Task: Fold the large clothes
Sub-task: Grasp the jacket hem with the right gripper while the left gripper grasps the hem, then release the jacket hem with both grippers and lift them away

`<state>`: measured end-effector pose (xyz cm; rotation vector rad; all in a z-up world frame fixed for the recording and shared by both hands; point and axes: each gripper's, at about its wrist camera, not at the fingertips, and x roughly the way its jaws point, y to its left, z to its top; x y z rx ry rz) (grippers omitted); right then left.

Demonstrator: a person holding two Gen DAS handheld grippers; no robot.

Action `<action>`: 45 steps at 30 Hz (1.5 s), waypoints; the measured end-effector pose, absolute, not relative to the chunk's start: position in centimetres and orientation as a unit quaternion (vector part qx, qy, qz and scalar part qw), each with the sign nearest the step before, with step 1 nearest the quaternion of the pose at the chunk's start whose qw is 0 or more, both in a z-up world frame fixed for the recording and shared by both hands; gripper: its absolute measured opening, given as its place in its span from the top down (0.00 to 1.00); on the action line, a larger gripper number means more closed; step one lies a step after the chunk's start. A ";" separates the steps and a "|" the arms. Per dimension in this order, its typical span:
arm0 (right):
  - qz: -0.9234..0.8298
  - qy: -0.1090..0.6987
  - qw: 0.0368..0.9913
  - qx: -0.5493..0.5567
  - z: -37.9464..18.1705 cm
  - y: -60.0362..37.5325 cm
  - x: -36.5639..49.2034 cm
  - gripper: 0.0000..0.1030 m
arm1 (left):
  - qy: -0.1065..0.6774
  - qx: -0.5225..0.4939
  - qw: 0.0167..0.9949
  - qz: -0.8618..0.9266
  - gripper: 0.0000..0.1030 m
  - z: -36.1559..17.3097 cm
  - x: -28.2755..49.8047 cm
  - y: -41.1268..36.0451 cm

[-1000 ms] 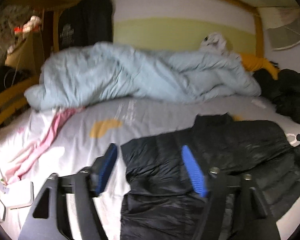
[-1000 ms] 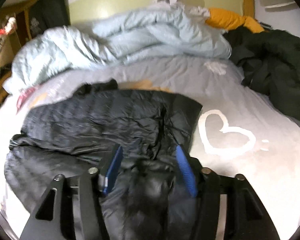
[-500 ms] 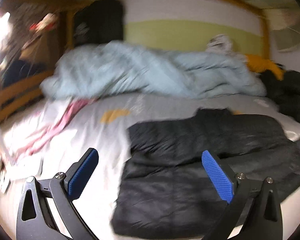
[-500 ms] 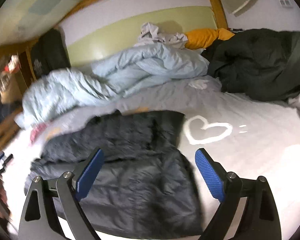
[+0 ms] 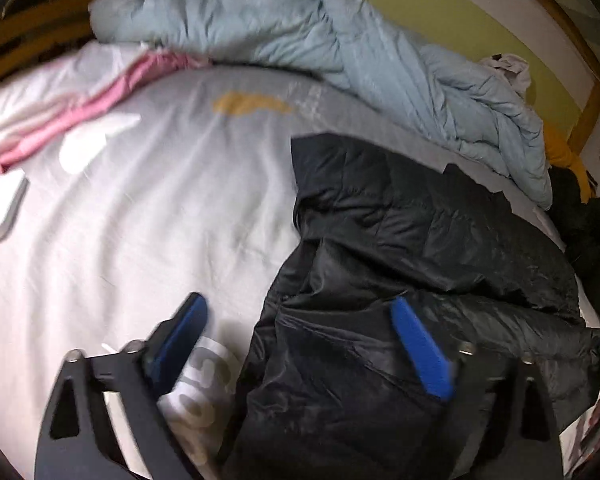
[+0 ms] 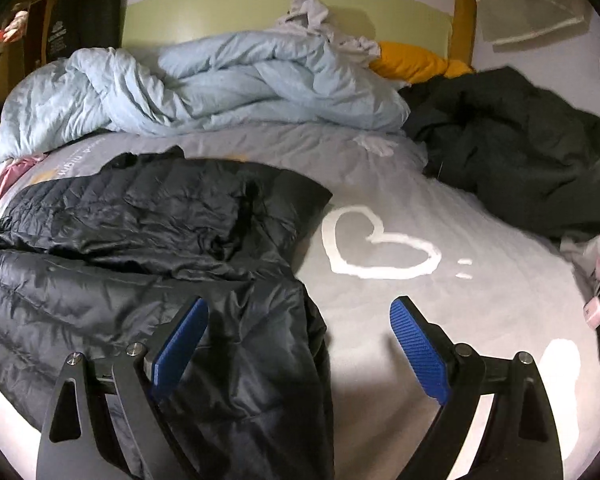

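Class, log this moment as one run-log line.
stage: regrasp | black jacket: partly folded on bed | left gripper: open, closing | right gripper: open

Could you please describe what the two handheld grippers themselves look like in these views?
Both look alike. The left gripper and right gripper each have two flat black arms with triangular cut-outs and silver pivot screws. The jaws carry bright blue pads with a fine knurled texture. No cables, markings or sleeves show.

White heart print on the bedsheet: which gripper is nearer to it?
Right. The right gripper hovers just before the white heart, straddling the black jacket's right edge. The left gripper straddles the jacket's opposite edge.
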<state>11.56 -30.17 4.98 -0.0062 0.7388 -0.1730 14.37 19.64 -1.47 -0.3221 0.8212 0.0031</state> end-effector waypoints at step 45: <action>-0.095 0.390 0.914 -0.059 2.1 -27.0 11.1 0.72 | 0.324 0.012 0.944 0.065 0.40 0.2 11.4 14.8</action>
